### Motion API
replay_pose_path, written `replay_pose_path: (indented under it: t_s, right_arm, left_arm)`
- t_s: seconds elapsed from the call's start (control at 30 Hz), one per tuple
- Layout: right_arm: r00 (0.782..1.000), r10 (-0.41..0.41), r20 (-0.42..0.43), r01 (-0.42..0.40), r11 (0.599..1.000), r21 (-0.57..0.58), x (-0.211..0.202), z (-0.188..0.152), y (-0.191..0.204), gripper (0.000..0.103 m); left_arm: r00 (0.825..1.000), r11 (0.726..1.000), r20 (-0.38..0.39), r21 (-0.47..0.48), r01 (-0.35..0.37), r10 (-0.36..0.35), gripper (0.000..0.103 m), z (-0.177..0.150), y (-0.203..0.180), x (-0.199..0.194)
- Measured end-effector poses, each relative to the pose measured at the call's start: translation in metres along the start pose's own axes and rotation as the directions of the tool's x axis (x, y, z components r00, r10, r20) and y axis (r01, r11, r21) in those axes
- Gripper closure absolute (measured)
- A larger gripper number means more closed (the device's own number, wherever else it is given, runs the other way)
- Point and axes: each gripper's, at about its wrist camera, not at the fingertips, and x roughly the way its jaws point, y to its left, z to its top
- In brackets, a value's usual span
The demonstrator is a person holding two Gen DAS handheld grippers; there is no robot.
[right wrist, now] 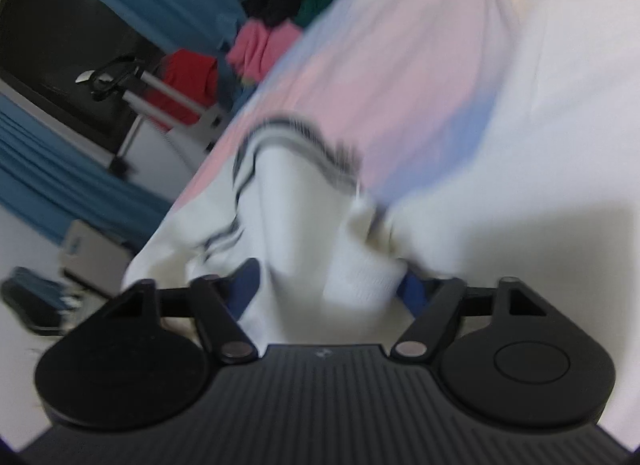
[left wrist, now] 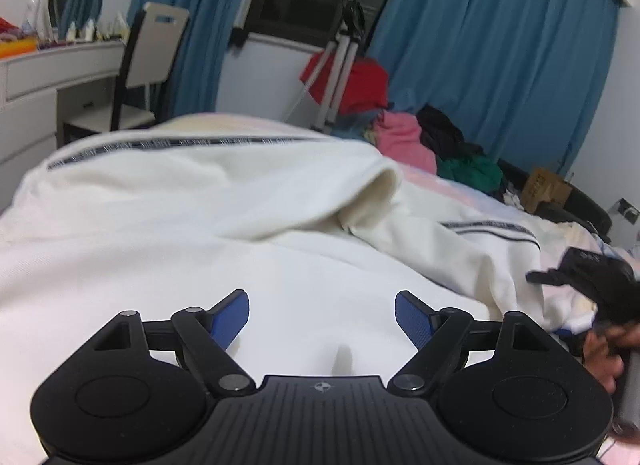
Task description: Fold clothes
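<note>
Right wrist view shows our right gripper (right wrist: 326, 285) clamped on the soft, floppy white sweater's (right wrist: 304, 201) cuff, left gripper (left wrist: 322, 319) jaws apart above its body

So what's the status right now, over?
Left gripper open above white garment. Right gripper has its cuff between the jaws. Nothing in the way.

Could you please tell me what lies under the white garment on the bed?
A pastel pink-and-blue sheet shows beside the white garment, so it likely runs beneath. Whatever else lies under it is covered.
</note>
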Motion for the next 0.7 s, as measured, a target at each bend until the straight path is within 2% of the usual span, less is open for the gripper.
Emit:
replay_pose_path:
  t_s: [0.03,0.07,0.13,0.23,0.37,0.47,0.57,0.7]
  right_arm:
    - [0.999,-0.032,0.021,0.032,0.999,-0.028,0.002,0.007,0.005,0.061]
    - [0.997,-0.062,0.042,0.065,0.996,-0.056,0.004,0.013,0.011,0.071]
    - [0.991,-0.107,0.083,0.114,0.989,-0.090,0.009,0.030,0.021,0.082]
    - [0.976,-0.147,0.161,0.168,0.978,-0.126,0.015,0.068,0.037,0.087]
    - [0.942,-0.204,0.266,0.235,0.968,-0.089,0.011,0.141,0.057,0.090]
    - [0.895,-0.202,0.399,0.265,0.958,-0.108,-0.005,0.191,0.075,0.092]
    - [0.838,-0.162,0.521,0.260,0.958,-0.120,-0.025,0.223,0.075,0.092]
    - [0.775,-0.122,0.620,0.262,0.955,-0.140,-0.033,0.232,0.033,0.092]
  left_arm:
    - [1.000,1.000,0.001,0.011,0.002,-0.002,0.021,-0.002,-0.002,0.002]
    - [1.000,1.000,0.001,0.022,0.004,-0.004,0.021,-0.004,-0.003,0.004]
    - [1.000,0.999,0.003,0.040,0.008,-0.008,0.021,-0.006,-0.005,0.009]
    - [1.000,0.999,0.003,0.034,0.021,-0.021,0.021,-0.007,-0.001,0.015]
    - [1.000,1.000,-0.007,-0.005,0.029,-0.029,0.021,-0.004,0.008,0.024]
    - [0.999,0.999,-0.009,-0.014,0.039,-0.039,0.021,-0.002,0.014,0.030]
    - [0.999,0.999,-0.010,-0.013,0.047,-0.047,0.021,0.001,0.017,0.035]
    - [0.998,0.998,-0.022,-0.013,0.062,-0.062,0.021,0.002,0.021,0.040]
